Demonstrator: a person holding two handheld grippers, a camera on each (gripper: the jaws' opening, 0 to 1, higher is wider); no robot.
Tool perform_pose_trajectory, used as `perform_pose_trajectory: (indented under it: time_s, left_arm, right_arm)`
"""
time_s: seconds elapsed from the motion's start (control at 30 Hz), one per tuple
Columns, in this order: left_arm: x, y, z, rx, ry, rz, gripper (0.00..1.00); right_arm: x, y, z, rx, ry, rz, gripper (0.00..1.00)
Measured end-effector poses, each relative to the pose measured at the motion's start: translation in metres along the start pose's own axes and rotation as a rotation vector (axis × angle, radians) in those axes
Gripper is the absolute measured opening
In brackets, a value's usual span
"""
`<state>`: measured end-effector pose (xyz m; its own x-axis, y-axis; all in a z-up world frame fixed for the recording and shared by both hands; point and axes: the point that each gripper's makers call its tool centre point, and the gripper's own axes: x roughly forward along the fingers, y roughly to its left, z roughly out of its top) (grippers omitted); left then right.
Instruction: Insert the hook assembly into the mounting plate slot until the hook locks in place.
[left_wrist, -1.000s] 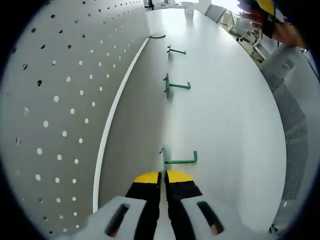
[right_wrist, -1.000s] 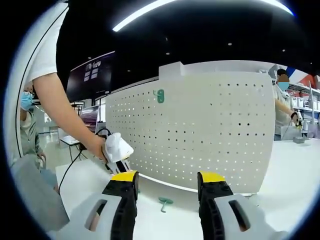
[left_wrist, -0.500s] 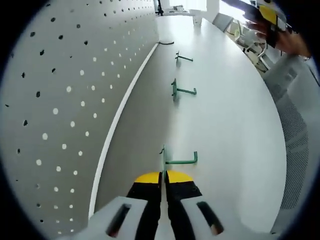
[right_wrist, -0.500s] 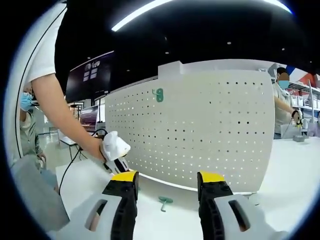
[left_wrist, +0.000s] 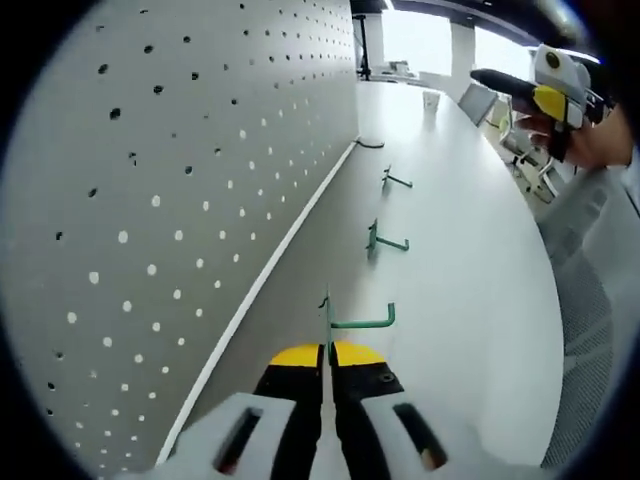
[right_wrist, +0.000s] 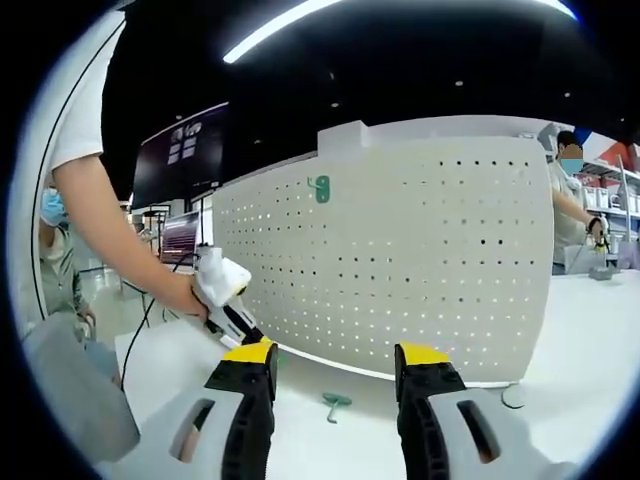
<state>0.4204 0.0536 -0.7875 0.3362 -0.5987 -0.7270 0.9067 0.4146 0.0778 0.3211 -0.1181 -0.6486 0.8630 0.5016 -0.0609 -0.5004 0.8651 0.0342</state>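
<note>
My left gripper (left_wrist: 328, 352) is shut on a green hook assembly (left_wrist: 345, 322); its flat plate stands upright between the jaws and its bent arm points right. The white pegboard mounting plate (left_wrist: 170, 200) runs along the left, close by. In the right gripper view the same pegboard (right_wrist: 420, 260) faces me, with one green hook (right_wrist: 320, 188) hung near its top left. A person's hand holds the left gripper (right_wrist: 225, 300) low at the board's left end. My right gripper (right_wrist: 336, 358) stands open and empty, away from the board.
Two more green hooks (left_wrist: 383, 241) (left_wrist: 395, 180) lie on the white table (left_wrist: 470, 300) beside the board; another hook (right_wrist: 335, 402) lies below it. A black cable (left_wrist: 370, 143) lies at the board's foot. A grey mesh chair (left_wrist: 590, 300) stands at the right. A person (right_wrist: 572, 200) stands behind.
My left gripper, still shut on the hook, has tilted up and swung toward the pegboard. In the right gripper view it has risen slightly at the board's left end. The right gripper has barely moved.
</note>
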Motion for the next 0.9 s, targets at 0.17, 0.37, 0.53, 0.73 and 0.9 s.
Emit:
perform_pose_trajectory:
  time_s: [0.17, 0.37, 0.53, 0.73, 0.9]
  left_arm:
    - [-0.008, -0.006, 0.018, -0.031, -0.094, 0.012, 0.02]
    - [-0.02, -0.006, 0.038, -0.088, -0.209, 0.046, 0.02]
    - [-0.031, -0.007, 0.052, -0.137, -0.296, 0.068, 0.02]
    - [-0.044, -0.009, 0.07, -0.211, -0.417, 0.082, 0.02]
    - [-0.054, -0.018, 0.085, -0.232, -0.51, 0.09, 0.02]
  right_arm:
    - [-0.001, -0.001, 0.001, 0.012, -0.006, -0.002, 0.45]
    - [-0.001, 0.0, 0.003, 0.013, -0.01, 0.001, 0.45]
    - [-0.001, 0.001, 0.005, 0.009, -0.015, 0.005, 0.45]
    - [-0.001, 0.002, 0.007, 0.005, -0.017, 0.008, 0.45]
    - [-0.002, 0.003, 0.006, 0.005, -0.017, 0.011, 0.45]
